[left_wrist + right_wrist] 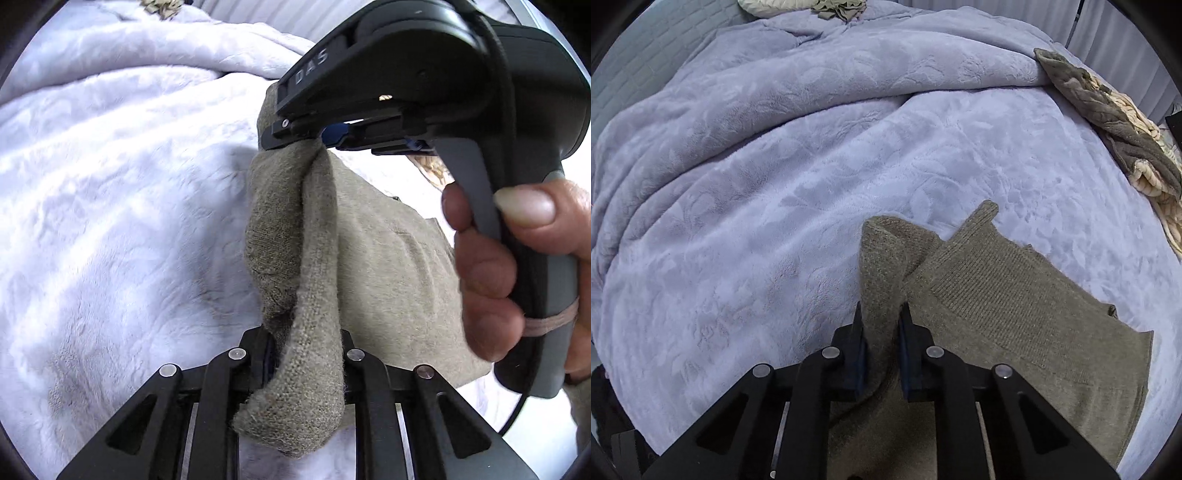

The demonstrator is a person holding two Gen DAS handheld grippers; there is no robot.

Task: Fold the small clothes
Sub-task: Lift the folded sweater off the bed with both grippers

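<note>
An olive-grey knitted garment point(1004, 317) lies partly spread on a lavender plush blanket point(775, 184). My right gripper point(881, 325) is shut on a bunched fold of the garment, with the rest draped to the right. In the left wrist view my left gripper point(306, 343) is shut on another edge of the same garment point(388, 266). The right gripper point(291, 142) shows there too, from the side, pinching the cloth above, held by a hand point(509, 258). The knit hangs taut between the two grippers above the blanket point(110, 221).
A pile of dark olive and cream knitted cloth point(1123, 122) lies at the bed's right edge. More crumpled cloth point(838, 9) and a pale pillow sit at the far end. A white brick wall point(635, 66) stands at the left.
</note>
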